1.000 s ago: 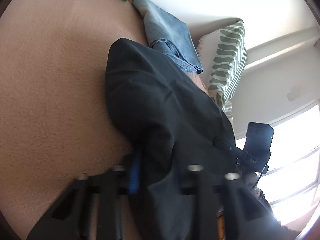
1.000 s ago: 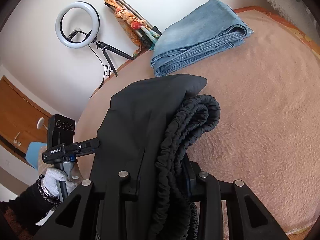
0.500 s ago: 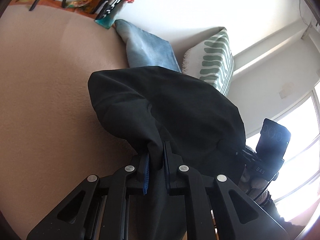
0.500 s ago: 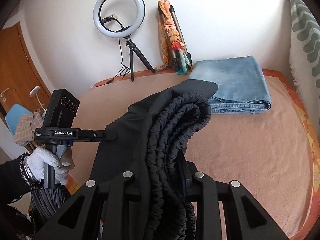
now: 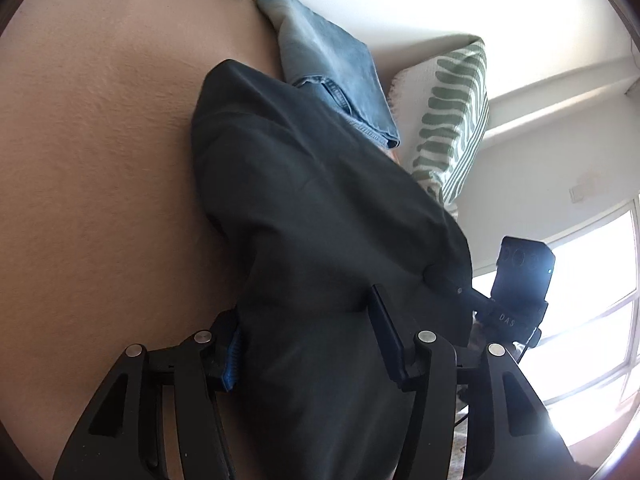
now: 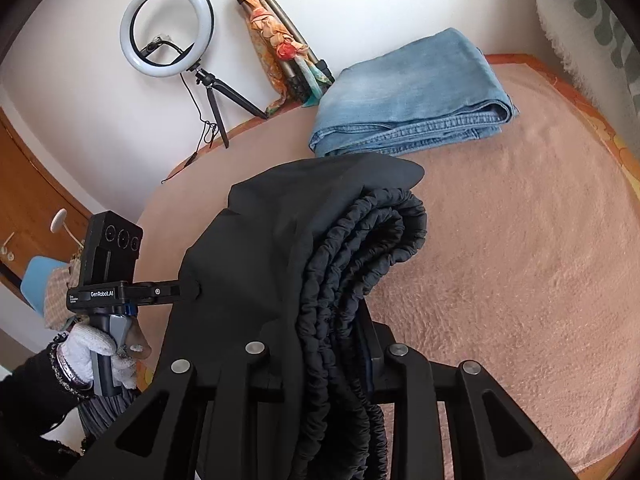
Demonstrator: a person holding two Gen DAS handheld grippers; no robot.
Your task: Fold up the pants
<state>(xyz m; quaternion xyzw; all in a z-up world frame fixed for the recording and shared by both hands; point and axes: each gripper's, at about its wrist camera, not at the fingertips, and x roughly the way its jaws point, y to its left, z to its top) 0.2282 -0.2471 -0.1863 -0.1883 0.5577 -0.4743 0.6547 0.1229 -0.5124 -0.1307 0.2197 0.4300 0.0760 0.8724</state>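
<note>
The black pants (image 5: 320,208) lie folded on the pink bed cover (image 5: 100,160), their far end by the folded jeans. My left gripper (image 5: 308,340) has its jaws wide apart with the black cloth lying loose between them. My right gripper (image 6: 320,344) is shut on the pants' gathered elastic waistband (image 6: 360,248), which hangs doubled over it. The pants also show in the right wrist view (image 6: 260,248), with the left gripper's body (image 6: 116,280) at their left edge in a gloved hand.
Folded blue jeans (image 6: 412,96) lie at the far side of the bed. A green-striped white pillow (image 5: 448,120) leans by the wall. A ring light on a tripod (image 6: 168,28) and a scarf-wrapped tripod (image 6: 280,48) stand behind the bed. A window is at the right.
My left gripper was shut on the black cloth half a second ago and has opened wide. Both grippers have come down with the pants toward the bed.
</note>
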